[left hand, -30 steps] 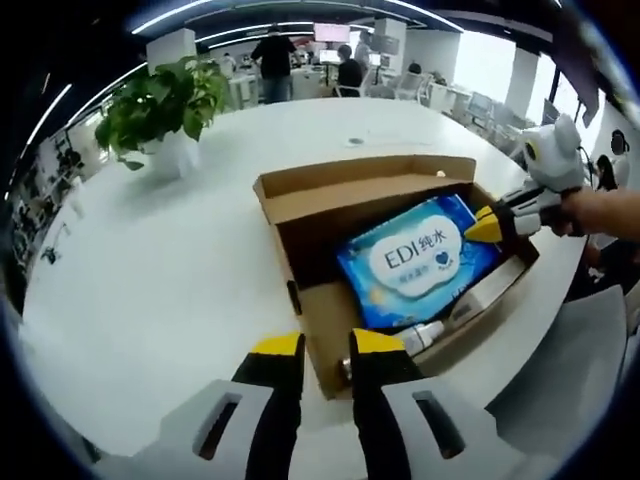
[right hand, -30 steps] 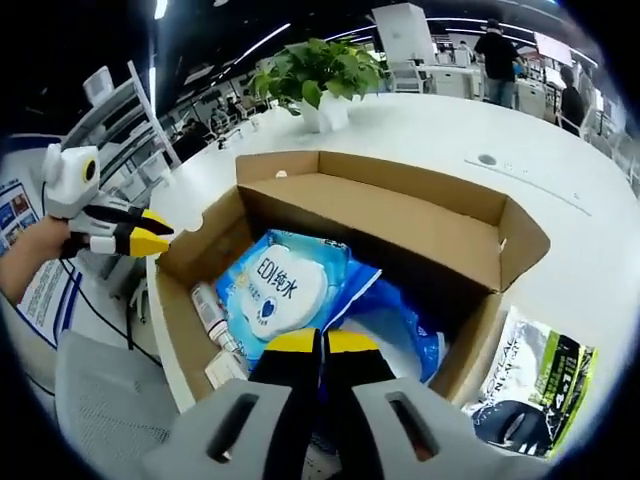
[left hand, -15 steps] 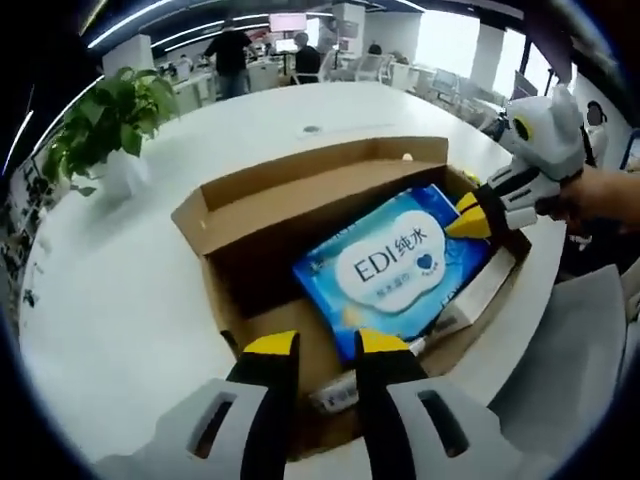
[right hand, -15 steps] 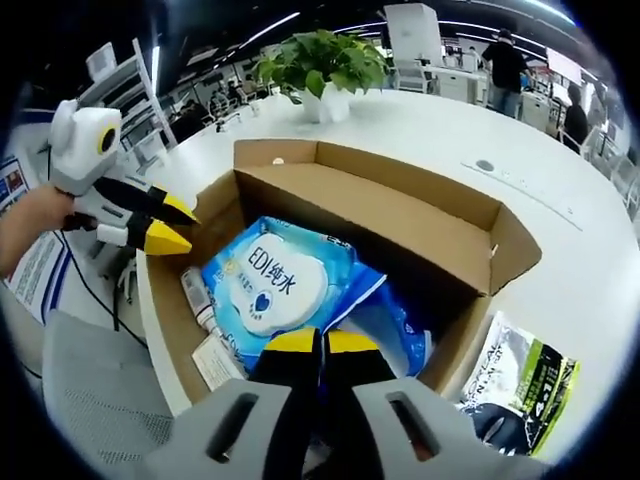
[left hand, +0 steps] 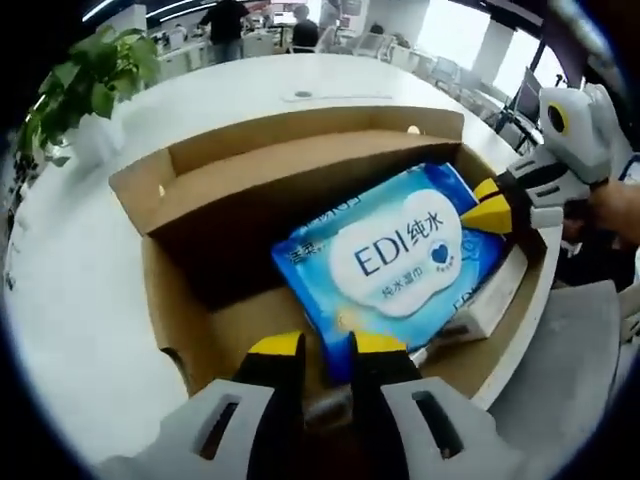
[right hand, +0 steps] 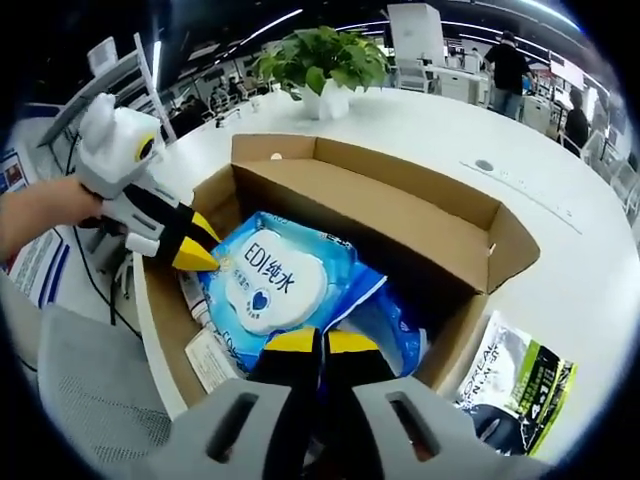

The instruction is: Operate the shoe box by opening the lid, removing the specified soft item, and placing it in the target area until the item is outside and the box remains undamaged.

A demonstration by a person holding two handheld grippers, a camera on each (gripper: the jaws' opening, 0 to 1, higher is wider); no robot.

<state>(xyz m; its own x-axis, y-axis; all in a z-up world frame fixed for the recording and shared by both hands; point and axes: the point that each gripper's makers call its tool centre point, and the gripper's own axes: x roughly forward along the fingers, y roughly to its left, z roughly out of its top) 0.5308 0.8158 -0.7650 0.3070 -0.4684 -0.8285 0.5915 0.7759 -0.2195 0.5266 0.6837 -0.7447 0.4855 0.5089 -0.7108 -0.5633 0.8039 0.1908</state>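
Open shoe box (left hand: 300,190), wipes pack (left hand: 395,255) inside.
Left gripper view: your left gripper (left hand: 328,348) hangs over the pack's near edge, jaws slightly apart; right gripper view: your right gripper (right hand: 320,342) has jaws together on the wipes pack (right hand: 275,285); green-black packet (right hand: 520,385) beside the box.

Open office, white round table (right hand: 420,125), potted plant (right hand: 318,62), ceiling strip lights, grey chair (left hand: 560,370).
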